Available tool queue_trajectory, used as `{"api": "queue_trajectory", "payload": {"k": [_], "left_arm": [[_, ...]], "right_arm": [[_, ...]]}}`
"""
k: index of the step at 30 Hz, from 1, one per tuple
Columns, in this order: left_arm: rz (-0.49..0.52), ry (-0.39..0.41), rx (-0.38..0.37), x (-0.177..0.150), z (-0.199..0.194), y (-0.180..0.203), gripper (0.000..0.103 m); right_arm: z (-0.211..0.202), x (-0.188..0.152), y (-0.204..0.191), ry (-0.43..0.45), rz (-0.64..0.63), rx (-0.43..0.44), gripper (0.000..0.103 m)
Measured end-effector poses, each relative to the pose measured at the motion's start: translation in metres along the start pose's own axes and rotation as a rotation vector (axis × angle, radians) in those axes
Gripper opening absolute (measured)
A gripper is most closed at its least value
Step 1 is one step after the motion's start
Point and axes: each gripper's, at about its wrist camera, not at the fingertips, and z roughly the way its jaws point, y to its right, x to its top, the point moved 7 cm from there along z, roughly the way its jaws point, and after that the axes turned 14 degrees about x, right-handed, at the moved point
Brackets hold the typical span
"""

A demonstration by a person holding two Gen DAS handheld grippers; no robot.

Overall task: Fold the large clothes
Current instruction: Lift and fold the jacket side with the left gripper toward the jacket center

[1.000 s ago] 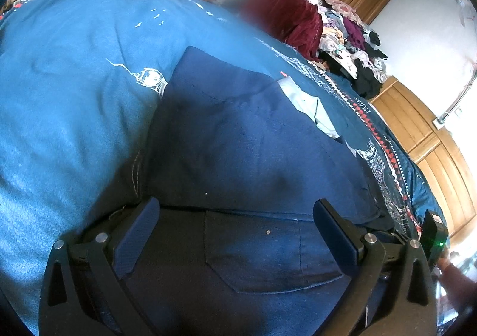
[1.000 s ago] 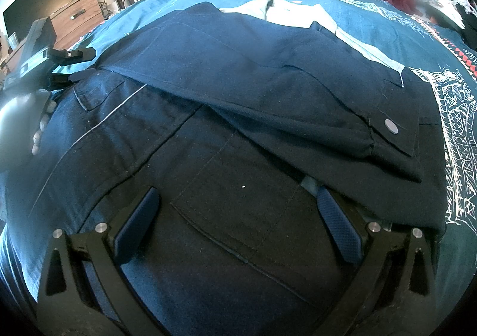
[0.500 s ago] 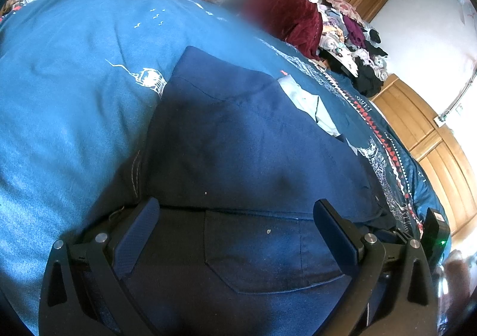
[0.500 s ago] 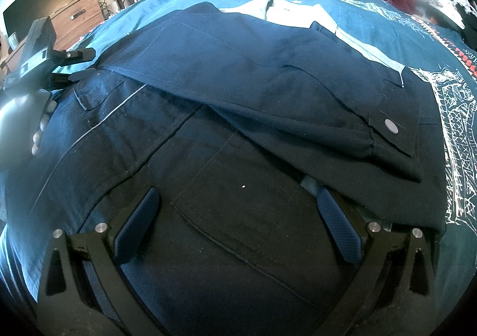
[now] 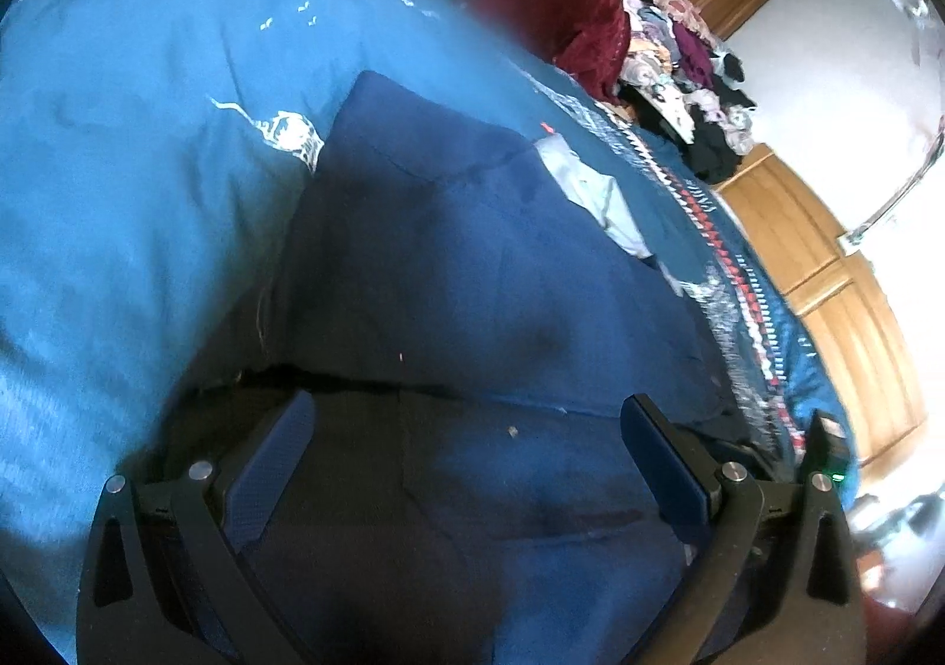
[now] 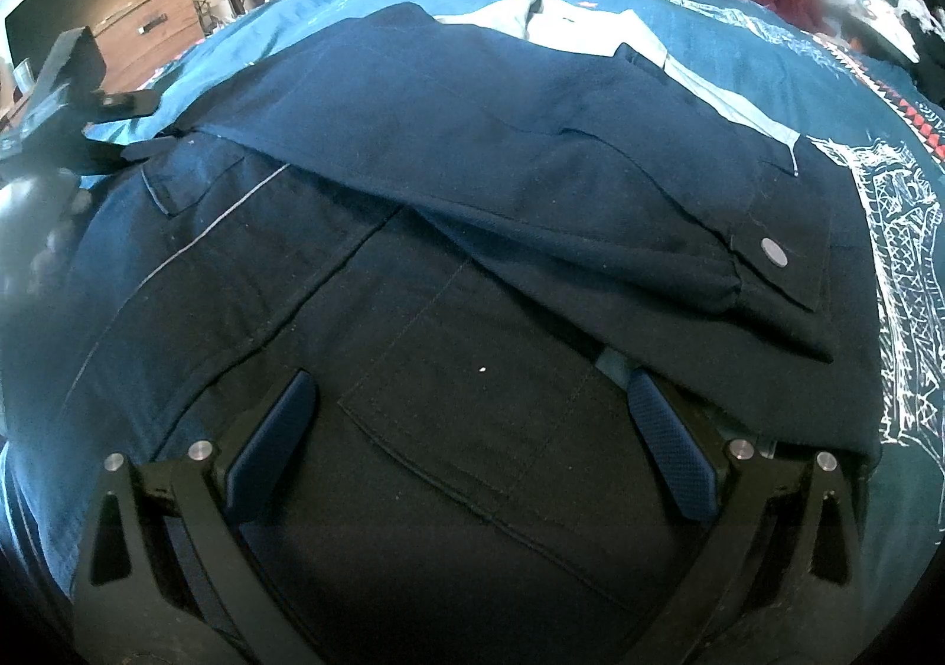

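The dark navy heavy-cotton work jacket (image 6: 472, 228) lies spread on the blue printed bedspread (image 5: 130, 145) of the bed, one sleeve with a metal snap cuff (image 6: 772, 251) folded across its body. The left gripper (image 5: 466, 464) and right gripper (image 6: 472, 429) hover over it, fingers wide apart and holding nothing. The cloth appears thick, limp and non-slip; seams, hem or cuff likely offer the firmest hold near the bed's near edge.

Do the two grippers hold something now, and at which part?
Nothing is held. The left gripper and the right gripper both stand open above the navy jacket.
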Motion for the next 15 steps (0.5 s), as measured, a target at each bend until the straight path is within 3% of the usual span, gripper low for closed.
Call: {"api": "queue_trajectory", "payload": {"k": [6,10,15], "left_arm": [[0.111,-0.093,0.021,-0.021,-0.015,0.0,0.103],[0.08,-0.115,0.007,-0.024,-0.035,-0.007,0.103],[0.105,-0.067,0.043,-0.052,-0.095,-0.032,0.103]], "right_arm": [[0.002,0.005,0.008,-0.022,0.019,0.041,0.103],[-0.007,0.001,0.003,-0.077,0.054,0.009,0.103],[-0.075,-0.024,-0.007,0.003,0.198,0.065,0.103]]}}
